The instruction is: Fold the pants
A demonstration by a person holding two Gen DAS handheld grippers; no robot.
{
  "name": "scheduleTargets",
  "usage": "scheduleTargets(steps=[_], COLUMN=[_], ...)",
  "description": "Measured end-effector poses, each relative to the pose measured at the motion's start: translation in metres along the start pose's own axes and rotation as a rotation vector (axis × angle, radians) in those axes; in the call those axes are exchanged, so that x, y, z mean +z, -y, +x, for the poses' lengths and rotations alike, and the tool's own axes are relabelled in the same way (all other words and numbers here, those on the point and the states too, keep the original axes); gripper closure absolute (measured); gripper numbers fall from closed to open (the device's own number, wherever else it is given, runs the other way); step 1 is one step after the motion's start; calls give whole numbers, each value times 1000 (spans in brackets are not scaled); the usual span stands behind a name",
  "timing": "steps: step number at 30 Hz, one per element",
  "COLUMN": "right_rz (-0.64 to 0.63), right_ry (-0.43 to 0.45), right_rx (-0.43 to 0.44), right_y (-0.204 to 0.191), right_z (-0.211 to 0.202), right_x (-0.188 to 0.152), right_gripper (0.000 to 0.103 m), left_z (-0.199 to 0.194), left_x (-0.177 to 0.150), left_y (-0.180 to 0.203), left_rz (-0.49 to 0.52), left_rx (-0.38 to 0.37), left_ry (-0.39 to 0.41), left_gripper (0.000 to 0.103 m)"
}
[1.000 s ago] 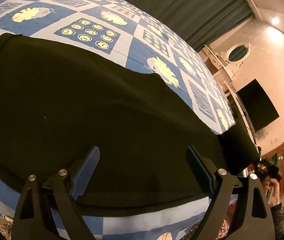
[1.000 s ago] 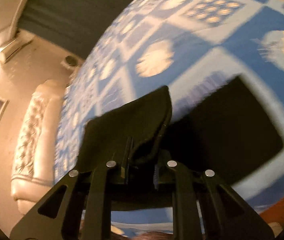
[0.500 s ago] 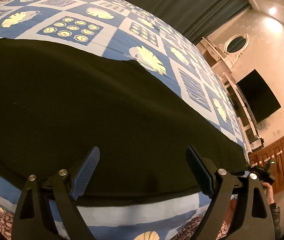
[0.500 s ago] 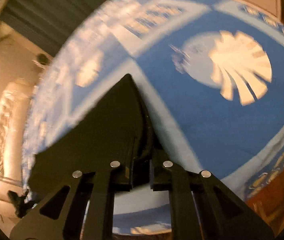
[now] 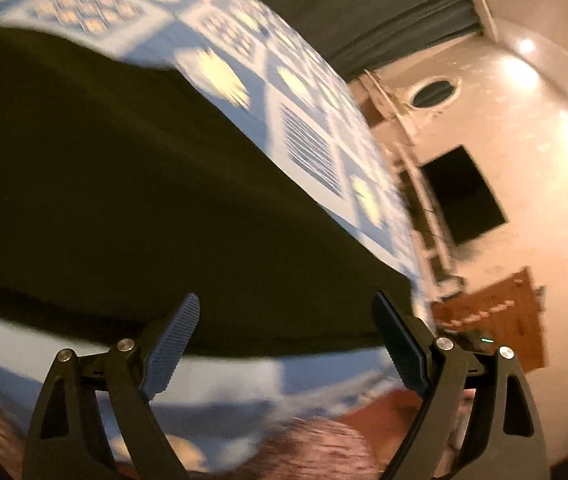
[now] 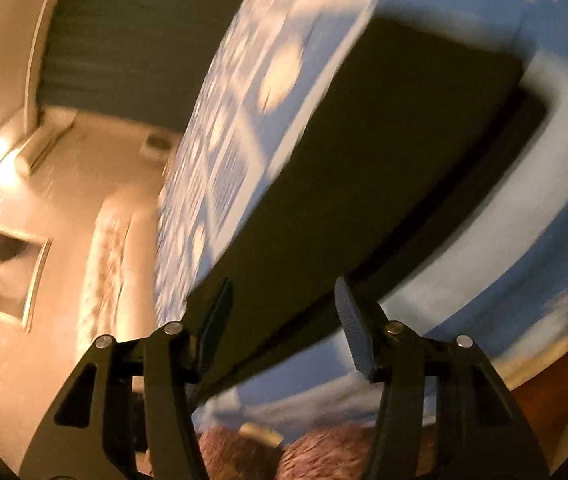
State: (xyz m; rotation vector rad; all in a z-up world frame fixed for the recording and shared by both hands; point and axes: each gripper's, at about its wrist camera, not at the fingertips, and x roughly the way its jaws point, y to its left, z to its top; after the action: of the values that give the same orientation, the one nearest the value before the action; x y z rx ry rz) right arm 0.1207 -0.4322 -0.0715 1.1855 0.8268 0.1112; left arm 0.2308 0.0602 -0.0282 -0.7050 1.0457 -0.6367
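Pants (image 5: pixel 124 200) are lying flat on the bed (image 5: pixel 312 152), dark, soft and limp-looking, likely sagging wherever lifted. Left tongs (image 5: pixel 284 344) and right tongs (image 6: pixel 280 320) are hovering spread, gripping nothing; pinching the near hem corners seems best.
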Motion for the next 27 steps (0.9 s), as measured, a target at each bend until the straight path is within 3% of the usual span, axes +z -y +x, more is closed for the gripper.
scheduleTargets(steps=[5,10,13,14,15,20,23,27], right_rz=[81,98,108,114,126,75,81,125], right_ry=[-92,-66,-79,-94,-106,-58,-74,-85], right_rx=[34,36,59,51,52,60,22,61], right_y=[5,5,-1,0,1,-7,2,9], right_z=[52,72,85,92,96,75,78,79], right_x=[-20,-26,-23,-24,-26,-37,-43,-43], right_gripper=[50,54,73,94,97,97,97,93], left_z=[40,65,73,75,78,80,84,78], left_x=[-27,-39,-42,-43,-44,-51,-52,-47], left_y=[28,43,48,49,49,48,39,27], left_rz=[-35,-38,-40,-46,-56,-98,-135,-217], left_rx=[-101,-128,-135,-136,-138,-163,-163,-193], left_ry=[-91,-103,-103,-105,-109,-112,-114,-79], left_gripper=[16,16,16,16,16,16,16,16])
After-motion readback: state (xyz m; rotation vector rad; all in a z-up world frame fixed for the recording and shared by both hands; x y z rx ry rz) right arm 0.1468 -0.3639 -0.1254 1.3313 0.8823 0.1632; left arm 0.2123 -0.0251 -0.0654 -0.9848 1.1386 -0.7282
